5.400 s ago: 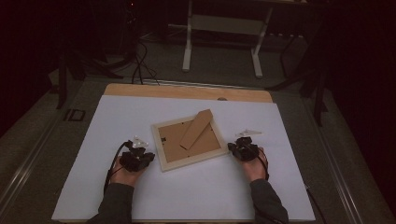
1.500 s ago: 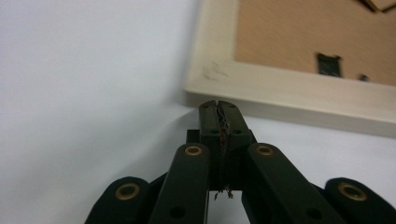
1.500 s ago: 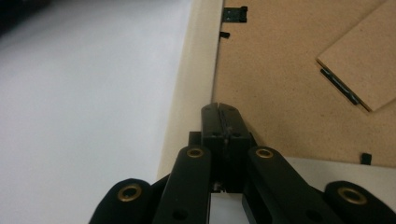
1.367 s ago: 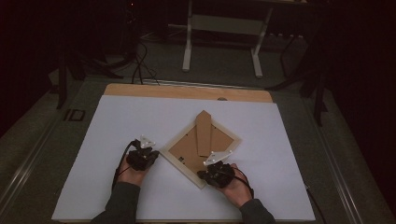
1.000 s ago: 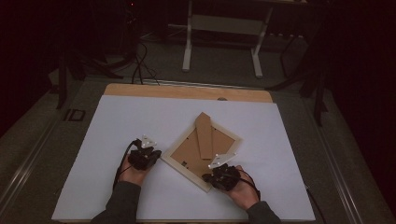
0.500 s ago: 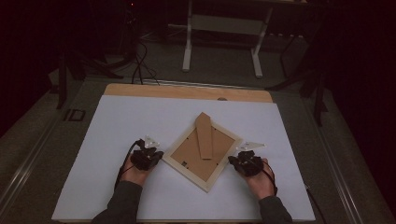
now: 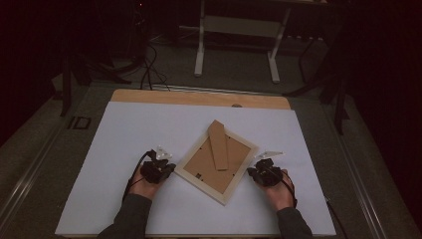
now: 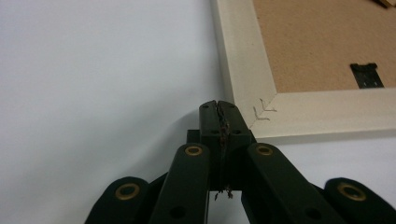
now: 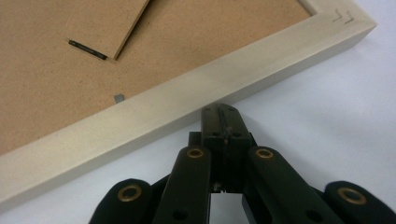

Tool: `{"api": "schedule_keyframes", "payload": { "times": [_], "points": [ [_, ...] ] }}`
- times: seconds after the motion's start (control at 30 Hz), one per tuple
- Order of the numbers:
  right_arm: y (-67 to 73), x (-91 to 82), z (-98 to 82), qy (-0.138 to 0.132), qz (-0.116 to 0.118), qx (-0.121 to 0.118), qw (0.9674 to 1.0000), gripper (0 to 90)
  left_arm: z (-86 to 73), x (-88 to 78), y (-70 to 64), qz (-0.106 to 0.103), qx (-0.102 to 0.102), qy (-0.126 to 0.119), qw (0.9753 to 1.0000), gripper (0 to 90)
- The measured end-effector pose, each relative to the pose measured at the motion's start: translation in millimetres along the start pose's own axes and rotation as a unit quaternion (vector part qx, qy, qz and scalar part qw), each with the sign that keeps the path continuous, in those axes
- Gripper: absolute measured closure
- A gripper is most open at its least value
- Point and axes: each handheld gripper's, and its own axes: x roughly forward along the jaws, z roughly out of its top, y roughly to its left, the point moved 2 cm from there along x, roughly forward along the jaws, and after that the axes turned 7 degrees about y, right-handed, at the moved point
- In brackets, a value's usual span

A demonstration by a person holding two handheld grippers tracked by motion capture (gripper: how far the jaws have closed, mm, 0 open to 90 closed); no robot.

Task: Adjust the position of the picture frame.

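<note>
White-covered counter [image 7: 124,149] under dim light, dark floor beyond. Face-down wooden picture frame [image 7: 196,179] at centre, turned diamond-wise, easel stand pointing to 12 o'clock. Left gripper [image 7: 158,171] at the frame's 9 o'clock corner, jaws pressed together, empty. Right gripper [image 7: 265,174] at 3 o'clock against the frame's edge, jaws likewise closed on nothing.

No words, brands or numbers can be read anywhere. The one sign-like mark is a rectangular outline on the dark floor [image 7: 79,123], at the left of the high view (its meaning cannot be told). The picture frame [image 8: 243,70] bears small V-shaped staple marks at its corner joint, not lettering.
</note>
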Motion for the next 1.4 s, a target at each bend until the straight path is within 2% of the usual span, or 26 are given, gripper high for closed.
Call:
{"api": "schedule_keyframes", "payload": {
  "times": [0.27, 0.4, 0.43, 0.8, 0.87, 1.0, 1.1, 1.17, 1.2, 1.23, 1.33, 1.4],
  "points": [
    [-12.6, 3.6, 3.3, 0.013, -0.008, 0.012, 0.9998, 90.0, 0.3, 0.3, -13.1, -0.042, 0.01, 0.007, 0.999, 90.0],
    [-15.6, 4.1, 3.9, 0.016, -0.01, 0.015, 0.9997, 90.0, 0.8, 1.0, -20.3, -0.048, 0.015, 0.007, 0.9987, 90.0],
    [-16.3, 4.2, 4.2, 0.016, -0.011, 0.016, 0.9997, 90.0, 0.9, 1.6, -25.6, -0.056, 0.017, 0.007, 0.9982, 90.0],
    [-21.2, 5.7, 9.1, 0.022, -0.026, 0.022, 0.9992, 90.0, 0.3, 1.5, -47.4, -0.079, 0.045, 0.014, 0.9957, 90.0],
    [-22.8, 5.8, 9.8, 0.022, -0.03, 0.027, 0.9989, 90.0, 1.2, 2.1, -55.9, -0.084, 0.06, 0.017, 0.9945, 90.0],
    [-25.2, 4.3, 12.6, 0.019, -0.036, 0.032, 0.9987, 90.0, 1.3, 3.0, -63.9, -0.103, 0.071, 0.019, 0.9919, 90.0],
    [-24.6, 2.6, 16.1, 0.021, -0.047, 0.023, 0.9984, 90.0, 1.3, 3.1, -69.4, -0.108, 0.075, 0.02, 0.9912, 90.0],
    [-24.6, 3.0, 18.3, 0.024, -0.055, 0.015, 0.9981, 90.0, 1.2, 3.2, -72.8, -0.119, 0.077, 0.024, 0.9896, 90.0],
    [-24.6, 3.0, 18.3, 0.024, -0.055, 0.015, 0.9981, 90.0, 1.2, 3.2, -72.8, -0.119, 0.077, 0.024, 0.9896, 90.0],
    [-25.1, 3.3, 19.2, 0.025, -0.057, 0.016, 0.9979, 90.0, 0.9, 3.6, -78.7, -0.129, 0.084, 0.024, 0.9878, 90.0],
    [-31.1, 5.5, 22.4, 0.023, -0.052, 0.027, 0.998, 90.0, 1.6, 4.5, -85.6, -0.14, 0.095, 0.026, 0.9852, 90.0],
    [-32.7, 6.9, 23.4, 0.023, -0.051, 0.031, 0.9979, 90.0, 2.0, 4.5, -86.6, -0.142, 0.098, 0.028, 0.9846, 90.0]
  ]
}}
